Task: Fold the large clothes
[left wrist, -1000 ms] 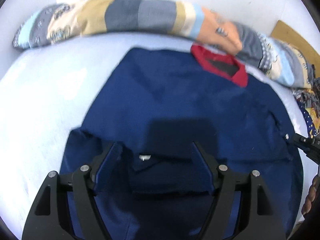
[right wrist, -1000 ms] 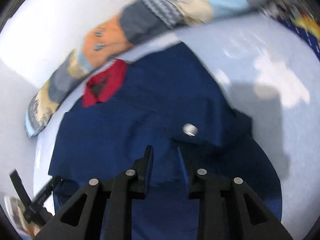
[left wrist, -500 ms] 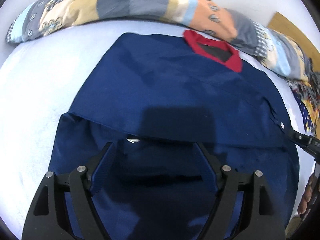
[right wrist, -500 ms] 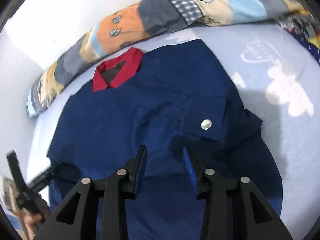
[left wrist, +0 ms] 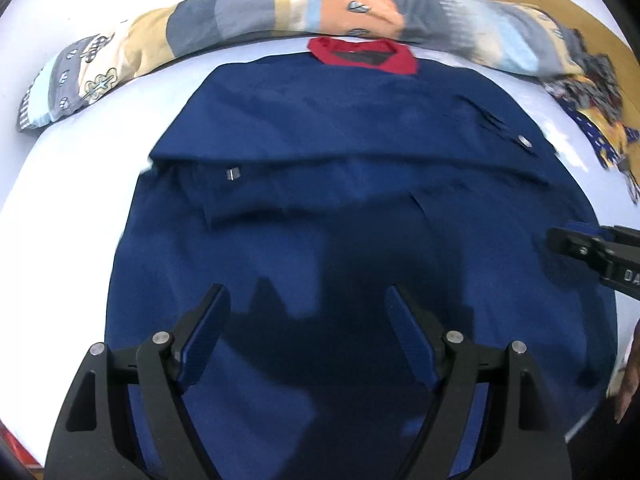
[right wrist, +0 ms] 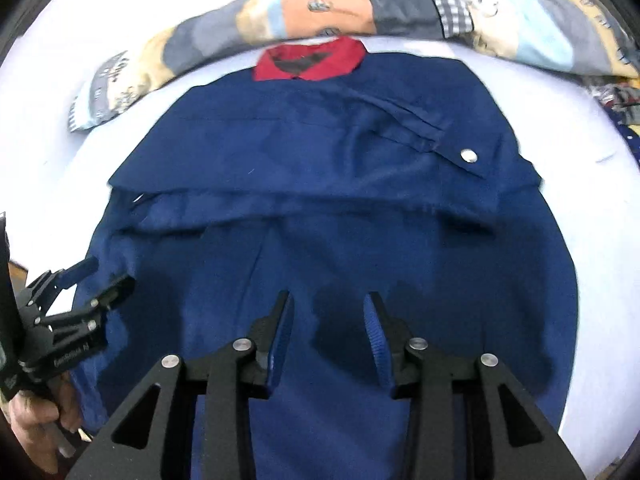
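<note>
White sheet (left wrist: 80, 168) under smooth navy shirt (left wrist: 340, 128) w/ red collar (left wrist: 400, 62); L gripper (left wrist: 307, 308) wide apart, R gripper (right wrist: 329, 314) just widened, both empty.

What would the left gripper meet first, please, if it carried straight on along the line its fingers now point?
Most likely the navy shirt: the open left gripper points down at its lower half, with nothing between. How far above the cloth it hangs is unclear.

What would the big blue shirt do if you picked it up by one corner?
The navy shirt would probably droop and hang, because it already lies flat and creased with one layer folded over. It looks thin, so likely light. Its folds would probably slide open on the smooth white sheet.
</note>
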A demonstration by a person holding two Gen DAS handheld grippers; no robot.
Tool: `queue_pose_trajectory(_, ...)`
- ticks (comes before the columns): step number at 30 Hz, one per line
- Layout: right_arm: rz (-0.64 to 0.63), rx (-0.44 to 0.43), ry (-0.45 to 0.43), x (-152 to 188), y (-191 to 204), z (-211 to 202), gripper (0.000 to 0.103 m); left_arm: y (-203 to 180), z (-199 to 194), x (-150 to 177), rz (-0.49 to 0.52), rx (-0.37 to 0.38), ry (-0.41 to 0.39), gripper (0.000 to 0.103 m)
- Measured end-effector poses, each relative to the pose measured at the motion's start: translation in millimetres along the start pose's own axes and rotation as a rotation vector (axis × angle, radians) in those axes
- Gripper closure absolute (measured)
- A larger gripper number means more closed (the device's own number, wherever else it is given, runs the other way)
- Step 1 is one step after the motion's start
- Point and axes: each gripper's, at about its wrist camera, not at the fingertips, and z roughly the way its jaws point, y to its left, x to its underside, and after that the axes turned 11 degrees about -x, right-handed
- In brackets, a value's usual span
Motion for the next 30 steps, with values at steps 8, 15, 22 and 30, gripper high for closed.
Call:
queue_pose_trajectory(8, -0.030, 0.018, -0.056, 103, 18, -41, 0.059, -19, -28, 83, -0.004, 0.022, 0.037, 0.023)
queue_pose_trajectory(15, 0.044, -0.003, 0.045, 129, -22, -17, 0.050, -16, -8, 103, 0.056, 0.010, 0.066, 0.017)
queue_pose_trajectory(22, 0.097, 0.031, -0.049, 150, -45, -57, 0.046, 11, -13, 114, -0.026, 0.002, 0.096, 0.017)
queue_pose_trajectory(30, 0.232, -0.069, -0.156, 156, -79, -87, 0.045, 57, -42, 124, -0.090, 0.041, 0.021, 0.017)
